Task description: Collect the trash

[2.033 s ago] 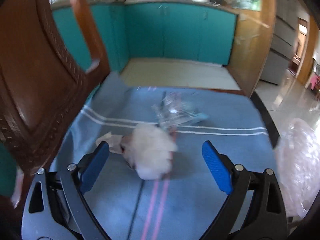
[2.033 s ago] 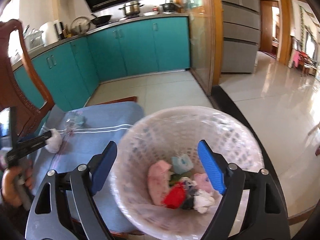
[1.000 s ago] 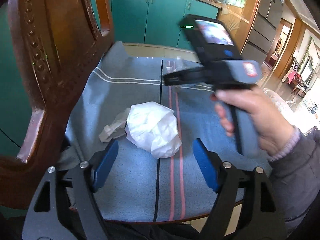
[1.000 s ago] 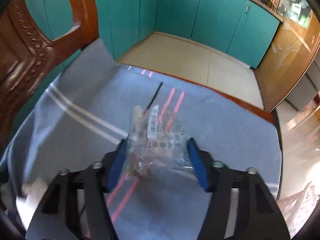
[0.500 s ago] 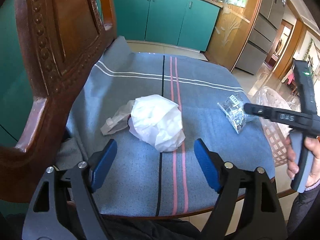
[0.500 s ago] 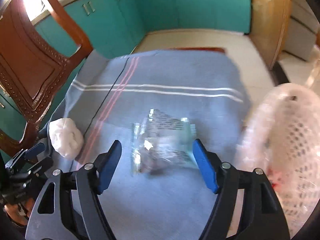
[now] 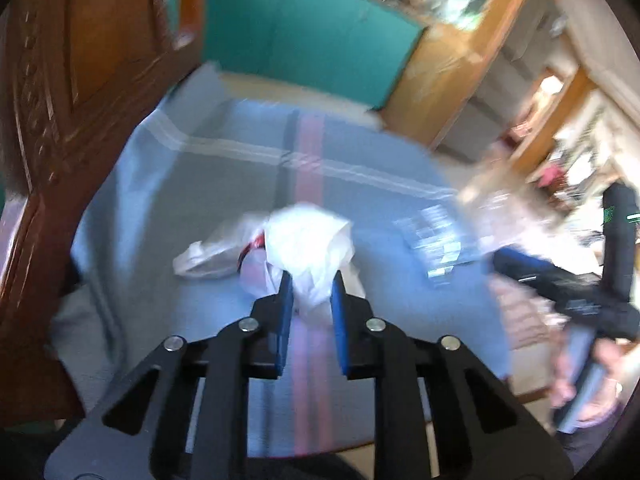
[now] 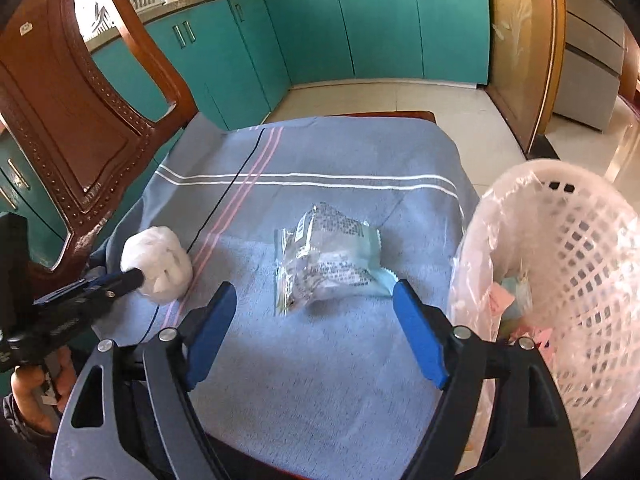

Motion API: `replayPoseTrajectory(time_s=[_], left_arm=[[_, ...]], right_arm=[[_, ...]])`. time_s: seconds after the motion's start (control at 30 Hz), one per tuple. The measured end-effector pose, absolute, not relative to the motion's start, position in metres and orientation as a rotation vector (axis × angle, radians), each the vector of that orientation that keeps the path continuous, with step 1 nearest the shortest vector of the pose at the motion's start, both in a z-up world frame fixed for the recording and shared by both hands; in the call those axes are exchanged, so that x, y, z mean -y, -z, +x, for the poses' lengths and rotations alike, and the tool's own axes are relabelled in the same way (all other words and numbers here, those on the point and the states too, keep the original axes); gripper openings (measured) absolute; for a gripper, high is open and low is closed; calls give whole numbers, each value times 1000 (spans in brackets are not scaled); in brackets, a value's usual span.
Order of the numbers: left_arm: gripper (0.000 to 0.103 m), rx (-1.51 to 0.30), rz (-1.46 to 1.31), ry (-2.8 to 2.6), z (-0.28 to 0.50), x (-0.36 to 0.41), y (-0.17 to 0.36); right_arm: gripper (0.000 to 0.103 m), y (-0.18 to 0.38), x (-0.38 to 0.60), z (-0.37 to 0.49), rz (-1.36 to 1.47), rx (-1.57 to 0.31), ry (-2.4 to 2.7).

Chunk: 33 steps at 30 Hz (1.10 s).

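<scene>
A crumpled white plastic bag lies on the blue cloth-covered chair seat. My left gripper is shut on its near edge; it also shows in the right wrist view against the white bag. A clear printed snack wrapper lies on the cloth just beyond my right gripper, which is open and empty above the seat. The wrapper appears blurred in the left wrist view. A white lattice basket lined with plastic holds several scraps at the right.
A carved brown wooden chair back rises at the left, also in the left wrist view. Teal cabinets and a tiled floor lie beyond the seat. The seat's far edge shows bare wood.
My left gripper has closed on the white bag. My right gripper let the wrapper rest on the cloth and drew back, jaws wide. The left view is now motion-blurred.
</scene>
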<state>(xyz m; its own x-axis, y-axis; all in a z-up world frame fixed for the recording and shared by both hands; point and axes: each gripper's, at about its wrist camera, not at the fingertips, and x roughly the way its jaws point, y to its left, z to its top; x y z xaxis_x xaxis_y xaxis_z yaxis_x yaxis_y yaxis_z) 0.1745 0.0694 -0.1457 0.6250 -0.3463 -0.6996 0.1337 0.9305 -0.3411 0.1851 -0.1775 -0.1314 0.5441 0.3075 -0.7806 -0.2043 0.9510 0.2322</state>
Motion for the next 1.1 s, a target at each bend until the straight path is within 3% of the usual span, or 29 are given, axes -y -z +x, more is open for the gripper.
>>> replayPoseTrajectory(time_s=[0.03,0.1,0.13,0.17,0.6,0.87,0.93,1.1], left_arm=[[21,-834,-274,284,171,-71,140],[41,-839,-235,205,168,-72,138],[56,-858,-178,123,169,-72,141],[59,-867,-139,67,169,-72,143],[71,-900,-134,3,162,-86,153],[74,-904,-136,29,163,-80,157],[74,-902,-134,34,160,-78,156],[75,-897,-131,36,160,-79,156]], right_arm=[[79,132,178,184,128,-950,-305],[79,133,179,182,129,-949,-307],[79,133,178,182,124,-948,-303],[79,133,177,182,117,-947,-297],[79,167,136,199,-20,-1027,-257],[79,175,94,197,-484,-882,-119],[65,181,93,201,-506,-901,-141],[56,169,106,210,-309,-938,-249]])
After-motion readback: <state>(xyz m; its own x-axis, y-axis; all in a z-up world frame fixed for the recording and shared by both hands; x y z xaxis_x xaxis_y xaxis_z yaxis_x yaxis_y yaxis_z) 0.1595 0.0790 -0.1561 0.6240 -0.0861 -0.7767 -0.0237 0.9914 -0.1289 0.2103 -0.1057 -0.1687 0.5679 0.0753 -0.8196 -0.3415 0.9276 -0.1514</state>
